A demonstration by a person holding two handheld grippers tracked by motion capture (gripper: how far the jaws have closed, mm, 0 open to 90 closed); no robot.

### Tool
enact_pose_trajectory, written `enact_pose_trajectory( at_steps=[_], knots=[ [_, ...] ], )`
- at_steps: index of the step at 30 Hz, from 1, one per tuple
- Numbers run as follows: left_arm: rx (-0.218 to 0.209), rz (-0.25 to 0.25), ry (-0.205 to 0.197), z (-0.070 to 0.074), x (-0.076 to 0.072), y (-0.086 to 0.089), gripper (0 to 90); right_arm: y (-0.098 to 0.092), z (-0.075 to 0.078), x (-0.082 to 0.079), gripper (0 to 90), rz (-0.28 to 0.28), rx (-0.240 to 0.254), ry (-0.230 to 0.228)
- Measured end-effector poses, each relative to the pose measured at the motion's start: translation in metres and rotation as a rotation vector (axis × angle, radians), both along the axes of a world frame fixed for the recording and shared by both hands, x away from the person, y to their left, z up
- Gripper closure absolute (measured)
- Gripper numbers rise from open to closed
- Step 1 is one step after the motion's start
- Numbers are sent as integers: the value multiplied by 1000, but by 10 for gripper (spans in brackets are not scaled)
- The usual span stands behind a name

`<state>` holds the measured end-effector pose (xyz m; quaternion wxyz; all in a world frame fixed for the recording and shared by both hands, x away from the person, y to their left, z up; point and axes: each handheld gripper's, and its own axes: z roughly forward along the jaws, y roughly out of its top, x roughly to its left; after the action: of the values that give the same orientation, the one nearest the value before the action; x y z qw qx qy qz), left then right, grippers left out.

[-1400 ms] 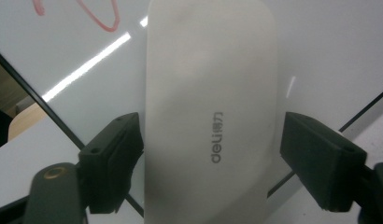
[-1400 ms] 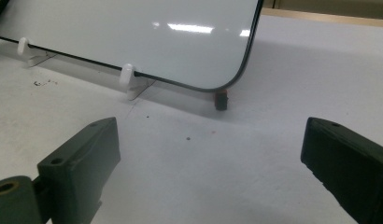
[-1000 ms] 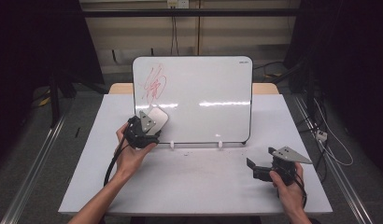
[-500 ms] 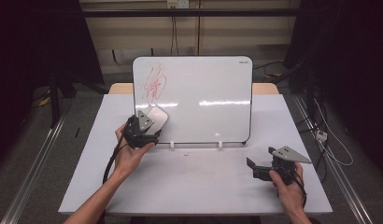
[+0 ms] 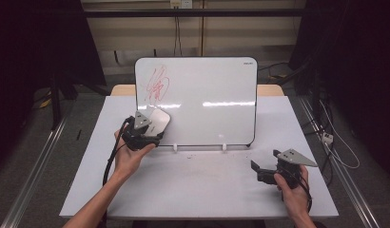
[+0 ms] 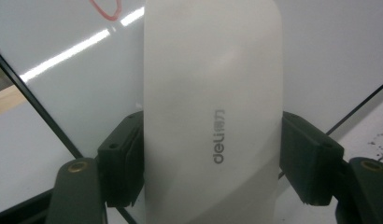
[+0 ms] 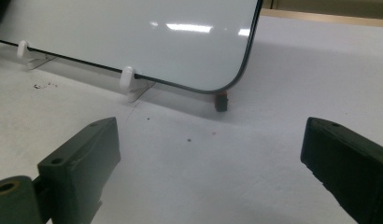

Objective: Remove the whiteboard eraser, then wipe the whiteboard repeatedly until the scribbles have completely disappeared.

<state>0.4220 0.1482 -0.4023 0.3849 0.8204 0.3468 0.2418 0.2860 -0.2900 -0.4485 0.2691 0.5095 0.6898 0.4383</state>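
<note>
A whiteboard (image 5: 207, 99) stands upright on two white feet at the back of the table, with a red scribble (image 5: 158, 85) in its upper left corner. My left gripper (image 5: 152, 127) is shut on a white eraser (image 6: 212, 112) marked "deli", held against the board's lower left part, below the scribble. The eraser (image 5: 157, 121) looks like a pale rounded block in the high view. My right gripper (image 5: 256, 168) rests low over the table at the front right, open, with nothing between its jaws. It faces the board's lower right corner (image 7: 236, 79).
The white tabletop (image 5: 202, 185) spreads in front of the board. A small dark block with a red top (image 7: 221, 101) sits by the board's right corner. Small dark specks (image 7: 42, 86) lie near a white foot (image 7: 129, 81). Cables (image 5: 331, 142) trail off the right edge.
My left gripper with the eraser has shifted slightly on the board's lower left. The right gripper has stayed where it was.
</note>
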Motion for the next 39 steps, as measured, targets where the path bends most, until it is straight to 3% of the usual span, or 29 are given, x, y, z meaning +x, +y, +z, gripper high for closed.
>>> enact_pose_trajectory(
  at_steps=[12, 23, 34, 39],
  knots=[
    [-17, -10, -92, 19, -16, 1, 301, 1, -1, 1, 46, 22, -5, -2],
    [-17, 7, -116, 22, -18, 3, 301, -2, 0, 0, 46, 20, 7, -6],
    [-51, -2, -132, 30, -20, 5, 301, 0, -1, 3, 46, 20, 4, -1],
    [-50, 7, -156, 40, -21, 6, 301, -2, -1, 0, 46, 23, 6, -3]
  ],
)
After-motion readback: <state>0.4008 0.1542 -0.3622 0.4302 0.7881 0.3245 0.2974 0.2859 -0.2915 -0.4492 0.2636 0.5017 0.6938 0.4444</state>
